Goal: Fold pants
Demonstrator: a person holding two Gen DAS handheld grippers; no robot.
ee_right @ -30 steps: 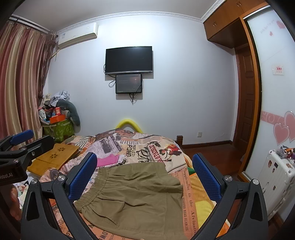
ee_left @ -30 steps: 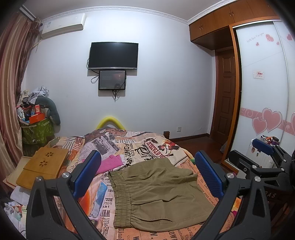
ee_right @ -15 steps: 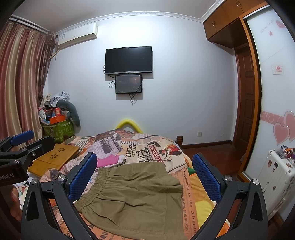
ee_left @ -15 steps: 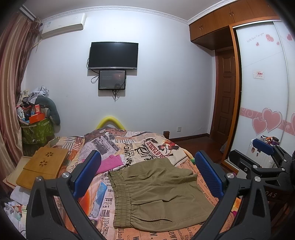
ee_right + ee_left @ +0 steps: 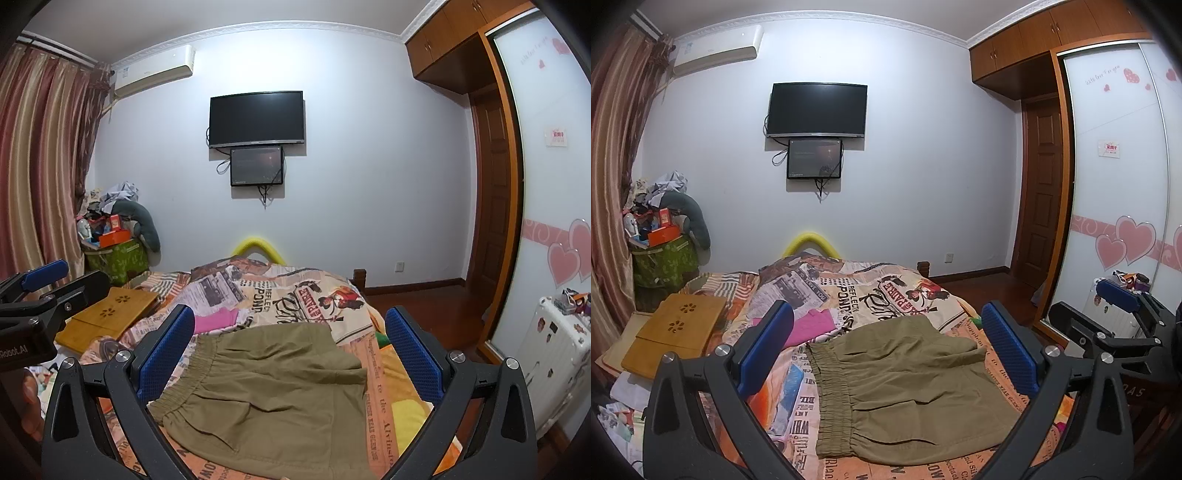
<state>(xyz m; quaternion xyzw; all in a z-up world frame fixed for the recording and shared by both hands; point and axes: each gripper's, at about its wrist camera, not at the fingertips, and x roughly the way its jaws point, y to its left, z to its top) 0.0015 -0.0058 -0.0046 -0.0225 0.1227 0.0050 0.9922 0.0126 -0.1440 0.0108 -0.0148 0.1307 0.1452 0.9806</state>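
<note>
The left gripper (image 5: 886, 350) hangs above the bed (image 5: 886, 291) with its jaws spread wide, holding and touching nothing. The right gripper (image 5: 290, 354) hangs beside it, jaws equally wide apart and empty. Between and beyond both pairs of blue pads (image 5: 766, 347) lie the olive pants (image 5: 908, 391), folded and flat on the newspaper-print bedspread, elastic waistband toward the left. A pink cloth (image 5: 812, 326) lies just beyond the waistband, and a wooden lap tray (image 5: 676, 332) sits at the bed's left side.
</note>
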